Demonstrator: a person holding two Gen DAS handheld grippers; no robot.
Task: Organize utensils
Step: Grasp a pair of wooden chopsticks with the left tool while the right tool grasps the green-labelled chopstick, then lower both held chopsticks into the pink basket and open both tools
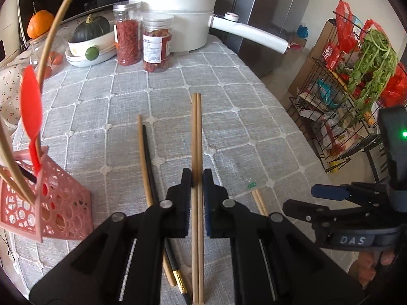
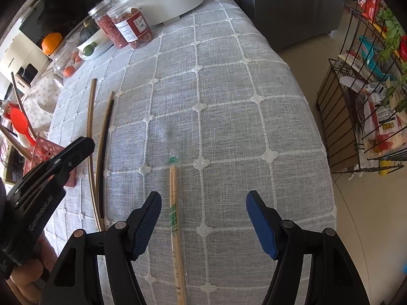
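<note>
My left gripper (image 1: 197, 178) is shut on a pair of plain wooden chopsticks (image 1: 196, 132), which point away over the grey checked tablecloth (image 1: 101, 101), lifted off it. To its left stands a pink openwork utensil holder (image 1: 56, 203) with a red spoon (image 1: 30, 109) and wooden sticks in it. A tan chopstick and a black one (image 1: 146, 167) lie side by side on the cloth. My right gripper (image 2: 203, 208) hangs open over a wrapped pair of chopsticks with green print (image 2: 174, 203), which lies nearer its left finger.
A white pot (image 1: 175, 12) with a long handle, two jars of red food (image 1: 127, 35), a bowl with a green squash (image 1: 89, 43) and an orange (image 1: 40, 23) stand at the table's far end. A wire rack of groceries (image 1: 351, 89) stands right of the table's edge.
</note>
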